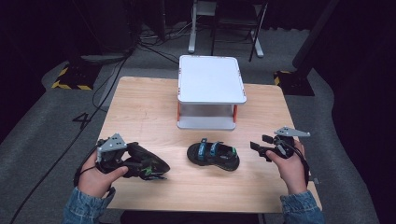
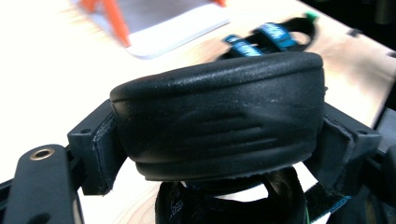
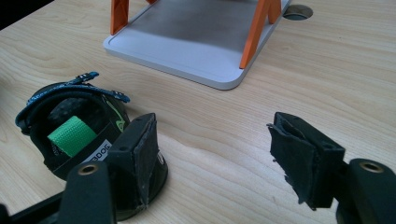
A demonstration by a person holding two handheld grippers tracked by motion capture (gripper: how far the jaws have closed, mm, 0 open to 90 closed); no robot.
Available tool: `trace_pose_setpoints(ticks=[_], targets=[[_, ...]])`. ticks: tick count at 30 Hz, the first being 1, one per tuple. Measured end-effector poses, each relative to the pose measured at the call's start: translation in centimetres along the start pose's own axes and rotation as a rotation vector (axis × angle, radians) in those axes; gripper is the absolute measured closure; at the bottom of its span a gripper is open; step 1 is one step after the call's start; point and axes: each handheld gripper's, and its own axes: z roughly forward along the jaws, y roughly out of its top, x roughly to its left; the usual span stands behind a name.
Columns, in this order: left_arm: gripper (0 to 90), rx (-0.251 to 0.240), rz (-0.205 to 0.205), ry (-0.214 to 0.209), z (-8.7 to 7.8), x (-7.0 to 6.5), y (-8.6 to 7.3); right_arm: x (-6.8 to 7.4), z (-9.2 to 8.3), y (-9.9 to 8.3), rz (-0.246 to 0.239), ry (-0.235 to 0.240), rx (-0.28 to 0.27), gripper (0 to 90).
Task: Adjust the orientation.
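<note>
My left gripper [image 1: 136,161] at the table's front left is shut on a black sandal [image 1: 152,165]. In the left gripper view its thick black sole [image 2: 219,116] sits sideways, pinched between both pads [image 2: 100,154], with the straps hanging below. A second black sandal [image 1: 213,155] with blue straps and a green heel loop lies flat on the table's front middle; it also appears beyond the held sole [image 2: 271,37]. My right gripper [image 1: 259,147] hovers open just right of that sandal. In the right gripper view the sandal's heel end [image 3: 70,135] lies by the left jaw, with bare wood between the jaws [image 3: 212,154].
A white two-level stand [image 1: 211,79] with orange legs [image 3: 254,35] stands at the back middle of the wooden table [image 1: 140,107]. A cable hole [image 3: 297,11] sits in the tabletop beyond it. Cables and metal frame legs lie on the floor behind the table.
</note>
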Motion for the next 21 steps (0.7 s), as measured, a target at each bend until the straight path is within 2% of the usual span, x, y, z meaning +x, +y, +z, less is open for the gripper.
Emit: trace_pose_setpoints(ticks=[4, 8, 15, 19, 21], targets=[[17.0, 0.018, -0.027, 0.059, -0.9, 0.6, 0.1, 0.0, 0.0, -0.1, -0.004, -0.001, 0.002, 32.7], [16.9, -0.007, -0.047, 0.059, -0.8, 1.1, 0.0, -0.1, 0.0, -0.2, -0.004, -0.003, 0.004, 32.7], [16.5, -0.129, -0.097, 0.059, 1.1, 2.1, -0.1, -0.1, -0.3, -0.6, 0.001, -0.012, 0.007, 32.5], [16.5, -0.164, -0.091, 0.064, 2.8, 2.4, 0.5, -0.2, -0.7, -1.0, 0.008, -0.022, 0.010, 32.5], [16.6, -0.161, -0.085, 0.059, 3.5, 2.4, 0.9, -0.3, -1.0, -1.4, 0.009, -0.031, 0.010, 32.5]])
